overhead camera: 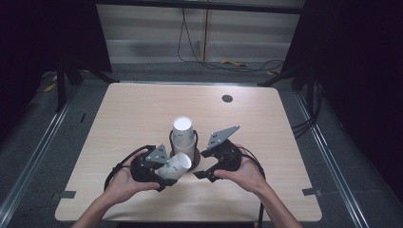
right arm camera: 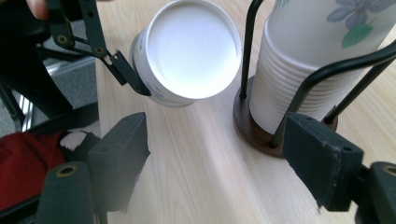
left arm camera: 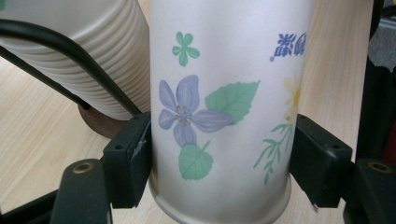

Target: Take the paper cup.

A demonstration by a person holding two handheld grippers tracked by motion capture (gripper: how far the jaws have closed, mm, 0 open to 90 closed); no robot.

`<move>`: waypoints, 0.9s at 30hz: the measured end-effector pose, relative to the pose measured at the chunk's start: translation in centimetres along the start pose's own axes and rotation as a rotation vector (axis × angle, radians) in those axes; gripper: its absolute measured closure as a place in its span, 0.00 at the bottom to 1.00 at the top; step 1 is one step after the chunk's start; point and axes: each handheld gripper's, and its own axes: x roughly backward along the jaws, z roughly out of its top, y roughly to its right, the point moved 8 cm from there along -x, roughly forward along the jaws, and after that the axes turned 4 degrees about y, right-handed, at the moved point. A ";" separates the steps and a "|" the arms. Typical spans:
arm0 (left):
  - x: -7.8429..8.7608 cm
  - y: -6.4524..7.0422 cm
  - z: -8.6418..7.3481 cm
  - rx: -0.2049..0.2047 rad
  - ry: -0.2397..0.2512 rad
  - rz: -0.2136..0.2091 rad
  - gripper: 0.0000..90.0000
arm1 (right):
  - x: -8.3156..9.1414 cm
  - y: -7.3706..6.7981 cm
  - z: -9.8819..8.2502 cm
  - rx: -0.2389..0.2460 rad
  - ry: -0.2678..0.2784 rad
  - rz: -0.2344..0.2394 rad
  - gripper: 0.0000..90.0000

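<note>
While the left gripper (overhead camera: 164,175) clamps a paper cup (overhead camera: 175,166), both pads press flat on the cup's printed wall near its rim, one each side, as the left gripper view shows (left arm camera: 219,116). Cup is held off the table (overhead camera: 123,114), tipped on its side, its white bottom facing the right gripper's camera (right arm camera: 191,49). It sits just in front of the cup stack (overhead camera: 183,135), close beside it; can't tell if they touch.

Stack stands upside-down in a black wire holder (right arm camera: 299,88) on a round brown base (right arm camera: 247,123), near the table's middle. Ribbed rims of the stacked cups show in the right gripper view (right arm camera: 285,79).

Right gripper (overhead camera: 202,172) is released: jaws part-open, nothing between the pads. It hangs low over the table, just right of the holder base, aimed at the held cup. Its pads (right arm camera: 322,158) touch neither cup nor holder.

Both hands are in from the near edge, left hand (overhead camera: 124,183) and right hand (overhead camera: 244,173), close together in front of the stack.
</note>
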 end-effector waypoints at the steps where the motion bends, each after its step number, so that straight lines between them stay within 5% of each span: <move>1: -0.1 0.0 0.0 0.000 -0.005 0.000 0.33 | 0.0 0.0 0.0 0.000 0.000 0.000 0.25; 16: -1.1 0.4 -0.2 -0.057 -0.105 -0.008 0.33 | -1.1 0.2 -0.4 0.037 -0.164 -0.003 0.20; 27: -1.9 1.3 0.1 -0.110 -0.172 -0.030 0.33 | -1.8 -0.5 -0.7 0.040 -0.263 0.051 0.25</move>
